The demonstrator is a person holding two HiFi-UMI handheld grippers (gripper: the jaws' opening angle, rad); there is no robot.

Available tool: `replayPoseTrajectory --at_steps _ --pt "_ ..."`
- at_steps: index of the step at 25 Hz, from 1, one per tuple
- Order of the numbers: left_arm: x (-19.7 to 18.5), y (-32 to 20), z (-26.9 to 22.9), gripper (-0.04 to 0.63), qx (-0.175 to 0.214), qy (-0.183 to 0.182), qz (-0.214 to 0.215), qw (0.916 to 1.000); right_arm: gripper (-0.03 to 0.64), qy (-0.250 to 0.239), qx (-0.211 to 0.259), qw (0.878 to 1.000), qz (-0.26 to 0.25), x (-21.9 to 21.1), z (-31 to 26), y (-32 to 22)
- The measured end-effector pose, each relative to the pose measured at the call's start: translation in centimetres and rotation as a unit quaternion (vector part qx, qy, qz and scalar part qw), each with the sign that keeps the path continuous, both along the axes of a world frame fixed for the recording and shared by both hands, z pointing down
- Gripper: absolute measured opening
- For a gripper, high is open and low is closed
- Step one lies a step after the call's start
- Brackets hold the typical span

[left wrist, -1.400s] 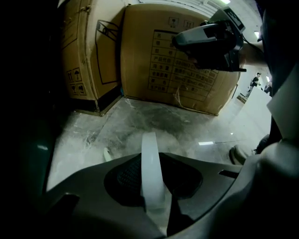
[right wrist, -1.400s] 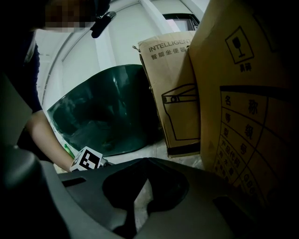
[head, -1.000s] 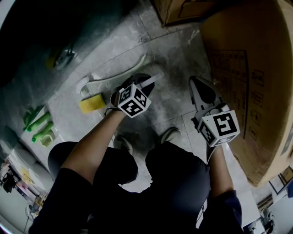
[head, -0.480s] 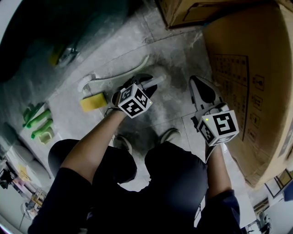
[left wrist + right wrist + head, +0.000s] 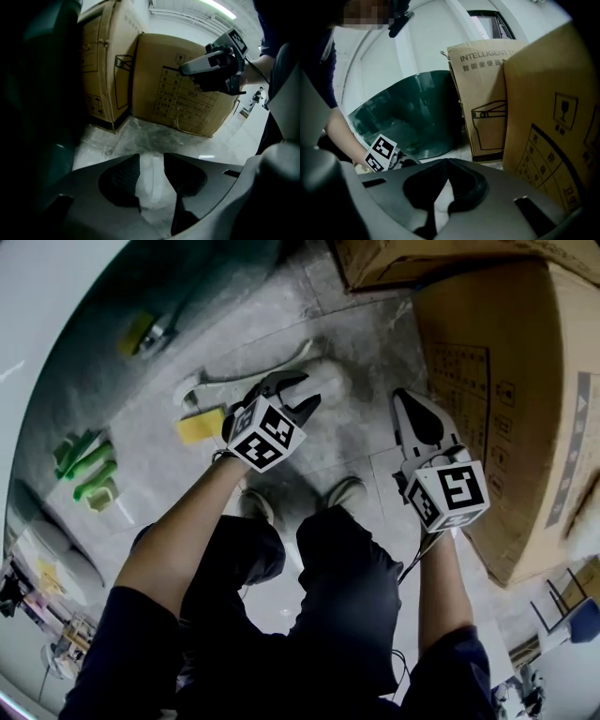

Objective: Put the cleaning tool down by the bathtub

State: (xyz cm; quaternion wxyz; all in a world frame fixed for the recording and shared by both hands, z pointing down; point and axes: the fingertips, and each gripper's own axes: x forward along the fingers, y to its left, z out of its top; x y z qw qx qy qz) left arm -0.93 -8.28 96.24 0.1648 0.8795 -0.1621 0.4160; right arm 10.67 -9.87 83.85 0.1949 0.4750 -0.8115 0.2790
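Release looks finished: cleaning tool (image 5: 236, 379) lies on the floor (image 5: 366, 343) beside the bathtub (image 5: 408, 117), below the left hand-held gripper (image 5: 151, 159). Its jaws have just been opening and now stand wide, the handle in the gap untouched. Right hand-held gripper (image 5: 445, 163) is closed and empty.

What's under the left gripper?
A white handle lies on the floor below the left gripper, whose jaws have just been opening and hold nothing. A yellow sponge shows beside; the gripper covers what joins them.
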Motion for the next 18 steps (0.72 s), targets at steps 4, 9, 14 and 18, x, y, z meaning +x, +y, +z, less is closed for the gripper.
replayPoseTrajectory --at_steps 4,9,14,18 --pt "-1.1 -1.5 -6.3 0.179 0.016 0.009 -0.015 0.9997 0.005 0.006 0.000 1.000 -0.004 -0.8 -5.1 -0.3" --pt "-2.2 -2.9 -15.3 0.178 0.035 0.021 -0.028 0.9988 0.005 0.014 0.002 1.000 -0.007 -1.6 -13.3 -0.4" --pt "-3.1 -3.3 -26.1 0.178 0.053 0.038 -0.048 0.9967 0.005 0.016 0.014 1.000 -0.012 -2.5 -23.1 -0.2" --pt "-3.7 -3.5 -35.5 0.178 0.077 0.059 -0.064 0.9932 0.005 0.023 0.039 0.999 -0.015 -2.9 -31.6 -0.3"
